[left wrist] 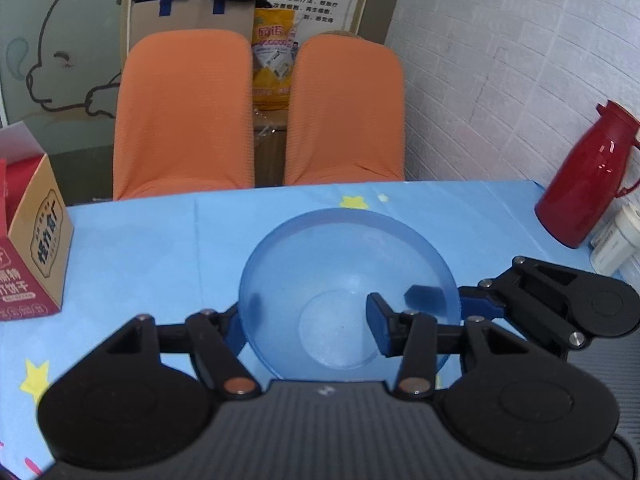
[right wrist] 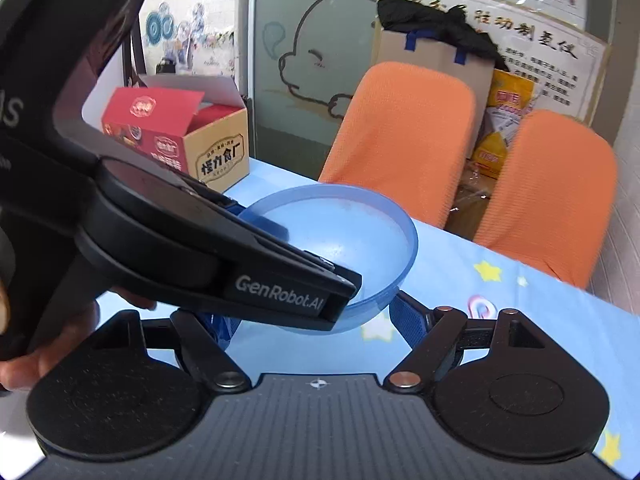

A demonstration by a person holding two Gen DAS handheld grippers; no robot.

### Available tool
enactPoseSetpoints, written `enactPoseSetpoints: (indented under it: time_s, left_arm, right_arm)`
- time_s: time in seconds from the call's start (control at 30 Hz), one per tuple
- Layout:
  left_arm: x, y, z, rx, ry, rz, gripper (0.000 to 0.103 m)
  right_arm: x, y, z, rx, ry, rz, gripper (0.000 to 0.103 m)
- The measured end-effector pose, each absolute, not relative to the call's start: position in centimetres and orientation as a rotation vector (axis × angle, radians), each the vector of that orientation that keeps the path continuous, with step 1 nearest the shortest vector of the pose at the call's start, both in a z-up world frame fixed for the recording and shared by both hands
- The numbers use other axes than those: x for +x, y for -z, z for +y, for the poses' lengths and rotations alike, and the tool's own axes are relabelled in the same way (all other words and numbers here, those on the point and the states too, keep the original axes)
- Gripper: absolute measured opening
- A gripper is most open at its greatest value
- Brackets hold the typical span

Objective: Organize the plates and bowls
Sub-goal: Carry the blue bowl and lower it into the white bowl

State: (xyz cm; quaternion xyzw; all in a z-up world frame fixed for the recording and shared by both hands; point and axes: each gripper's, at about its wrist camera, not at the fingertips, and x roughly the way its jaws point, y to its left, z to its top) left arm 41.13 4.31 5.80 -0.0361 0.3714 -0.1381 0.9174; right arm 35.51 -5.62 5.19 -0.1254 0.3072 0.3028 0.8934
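Okay, we are holding one translucent blue bowl (left wrist: pixel 348 288) over the light-blue star-print tablecloth (left wrist: pixel 160 248), near the table's middle. Our left gripper (left wrist: pixel 308 320) is straddling the bowl's near rim: its right finger pad (left wrist: pixel 380 324) is sitting inside the bowl, the left one is lying outside and mostly hidden behind the wall. The jaws are standing wide apart, and whether the pads are actually pressing the wall we cannot tell. Our right gripper (left wrist: pixel 440 300) is coming in from the right side, one blue pad inside the rim, the other outside, closed onto the bowl's wall as far as the left wrist view is showing.

In the right wrist view the bowl (right wrist: pixel 340 240) is looking tilted and lifted a bit, with the left gripper's body (right wrist: pixel 240 272) crossing in front. The right gripper's own fingers (right wrist: pixel 408 320) are sitting spread under the bowl's lower edge.

A red thermos (left wrist: pixel 588 176) is standing at the table's right end, a snack carton (left wrist: pixel 32 248) at the left. Two orange chairs (left wrist: pixel 184 112) are facing us past the far edge.
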Motion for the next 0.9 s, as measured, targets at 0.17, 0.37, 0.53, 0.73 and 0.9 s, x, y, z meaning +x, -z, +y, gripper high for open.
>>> enactPoseSetpoints:
  time_s: [0.17, 0.37, 0.53, 0.73, 0.9]
  left_arm:
    - [35.9, -6.1, 1.1, -0.043, 0.334, 0.739, 0.048]
    - [31.2, -4.6, -2.4, 0.005, 0.395, 0.757, 0.049]
    - [28.5, -2.5, -4.3, 0.034, 0.442, 0.784, 0.051]
    - [28.2, -0.7, -5.5, 0.076, 0.451, 0.806, 0.052]
    - [28.9, -0.5, -5.2, 0.081, 0.461, 0.802, 0.054]
  right_arm:
    - [30.6, -5.6, -8.8, -0.232, -0.593, 0.615, 0.067]
    - [25.7, -4.4, -12.4, -0.130, -0.535, 0.596, 0.067]
    - [21.8, -2.1, -13.6, -0.091, -0.464, 0.582, 0.067]
    - [20.9, -0.1, -14.3, -0.073, -0.422, 0.592, 0.067]
    - [21.6, 0.2, -14.9, -0.055, -0.440, 0.588, 0.067]
